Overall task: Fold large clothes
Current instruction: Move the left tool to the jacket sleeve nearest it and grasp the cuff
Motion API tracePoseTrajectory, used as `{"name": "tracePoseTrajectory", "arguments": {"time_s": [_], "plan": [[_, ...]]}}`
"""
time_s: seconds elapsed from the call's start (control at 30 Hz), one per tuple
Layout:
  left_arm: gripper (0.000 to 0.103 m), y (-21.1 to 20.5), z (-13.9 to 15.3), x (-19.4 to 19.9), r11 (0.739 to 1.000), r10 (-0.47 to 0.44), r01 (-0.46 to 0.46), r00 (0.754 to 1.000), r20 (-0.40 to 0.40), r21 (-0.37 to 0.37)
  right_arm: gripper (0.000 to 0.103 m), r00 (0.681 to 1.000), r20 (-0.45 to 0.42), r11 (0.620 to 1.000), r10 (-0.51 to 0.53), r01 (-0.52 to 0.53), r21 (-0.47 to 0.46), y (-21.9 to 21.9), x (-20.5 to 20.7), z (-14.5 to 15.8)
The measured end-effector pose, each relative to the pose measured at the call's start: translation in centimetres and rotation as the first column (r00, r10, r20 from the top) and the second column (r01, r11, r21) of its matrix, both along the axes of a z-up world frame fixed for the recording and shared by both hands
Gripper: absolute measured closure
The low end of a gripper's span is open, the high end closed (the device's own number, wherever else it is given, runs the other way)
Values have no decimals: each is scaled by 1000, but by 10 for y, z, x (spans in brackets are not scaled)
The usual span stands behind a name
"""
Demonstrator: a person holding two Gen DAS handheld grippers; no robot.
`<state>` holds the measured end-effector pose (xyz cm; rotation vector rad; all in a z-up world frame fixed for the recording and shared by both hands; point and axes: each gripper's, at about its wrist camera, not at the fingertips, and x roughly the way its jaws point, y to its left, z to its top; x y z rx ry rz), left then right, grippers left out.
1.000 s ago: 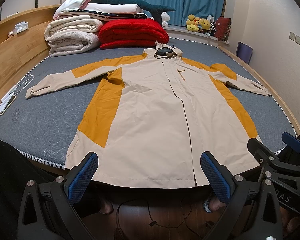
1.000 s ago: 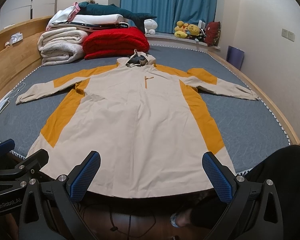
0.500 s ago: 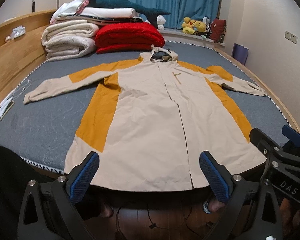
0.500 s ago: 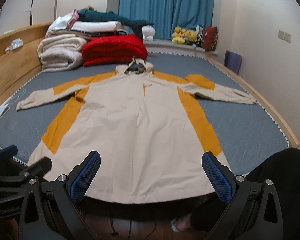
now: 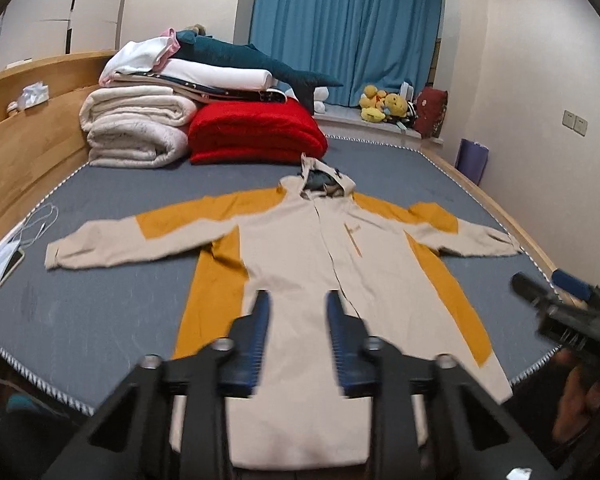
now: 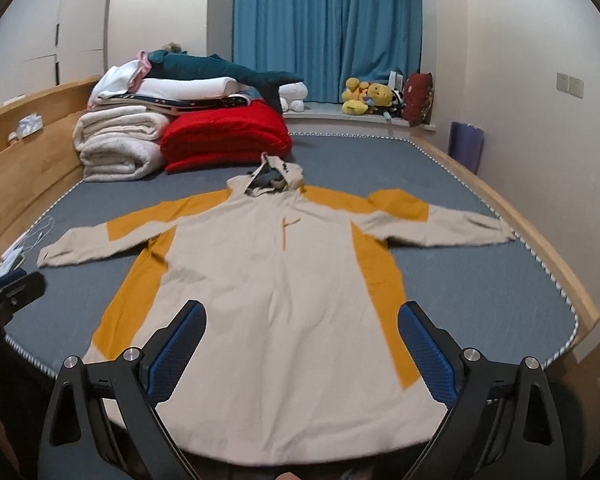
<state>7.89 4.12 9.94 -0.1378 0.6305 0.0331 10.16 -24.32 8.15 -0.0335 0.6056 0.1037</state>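
A long beige and mustard hooded coat (image 5: 292, 248) (image 6: 284, 280) lies flat and face up on the grey mattress (image 5: 100, 300) (image 6: 480, 280), sleeves spread, hem at the near edge. My left gripper (image 5: 298, 298) hovers above the coat's lower front. Its jaws are closing to a narrow gap with nothing between them. My right gripper (image 6: 302, 307) hangs over the hem. Its blue pads stand wide apart, closing slightly, and they hold nothing. Each gripper also shows at the edge of the other's view, the right gripper (image 5: 560, 300) and the left gripper (image 6: 16, 292).
Folded white blankets (image 5: 136, 128) and a red quilt (image 5: 256, 132) are stacked at the head of the bed. A phone and white cable (image 5: 8, 260) lie at the left edge. A wooden frame (image 6: 540, 240) rims the mattress. Plush toys (image 6: 368, 96) sit by the blue curtain.
Both grippers have risen, so more of the room shows above the bed. The left jaws have gone from wide apart to a narrow gap. The coat has not moved.
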Motion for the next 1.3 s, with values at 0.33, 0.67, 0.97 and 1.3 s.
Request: {"name": "tracePoseTrajectory", "arguments": {"time_s": [0.33,0.67,0.97,1.3], "plan": [[89,91,-20,145,998,48,-46,998,-39,53,38,999,-33,998,-31,29,-47,18,124,28],[88,216,-82,237,973,229,-228,962,-151,28,38,999,-47,993,8,-14,-116,62,224,17],[80,308,-158,252,907,387,-419,871,-302,-46,38,997,1,986,75,-74,-147,100,285,-5],[67,395,-215,245,795,504,-598,745,-437,-101,37,977,-185,991,102,-116,-66,109,338,-62]]}}
